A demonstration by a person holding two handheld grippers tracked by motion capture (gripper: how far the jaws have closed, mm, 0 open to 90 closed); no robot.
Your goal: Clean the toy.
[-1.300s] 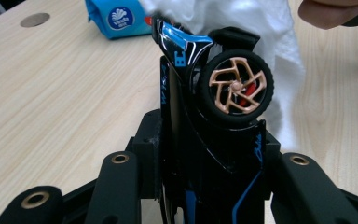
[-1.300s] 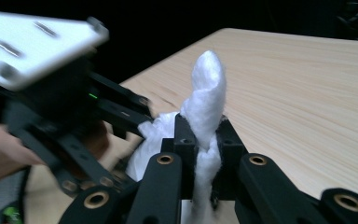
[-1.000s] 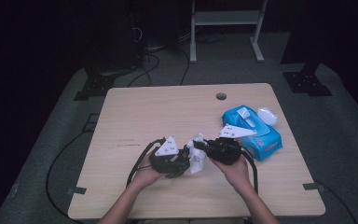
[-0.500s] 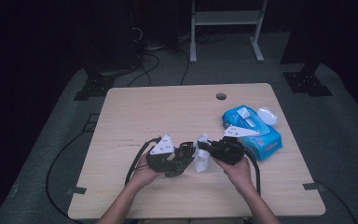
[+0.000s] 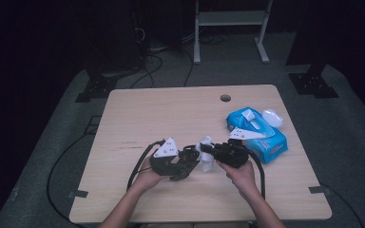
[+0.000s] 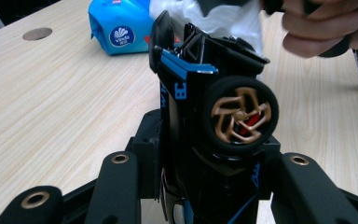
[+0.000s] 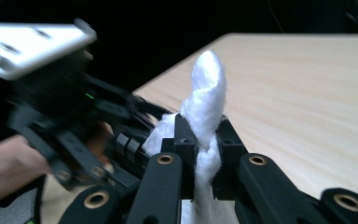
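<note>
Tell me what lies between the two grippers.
In the high view, a crumpled white wipe lies between them, pinched by the right gripper against the black and blue toy car clamped in the left gripper.

Bare table point(image 5: 171, 114) lies open ahead and to the left of the left hand-held gripper point(image 5: 183, 164). Just right of the right hand-held gripper point(image 5: 209, 151), the blue wipes pack point(image 5: 261, 135) blocks passage.

Blue wipes pack point(image 5: 259, 137) on wood table point(image 5: 161, 118), white lid point(image 5: 272, 118) beside pack
</note>
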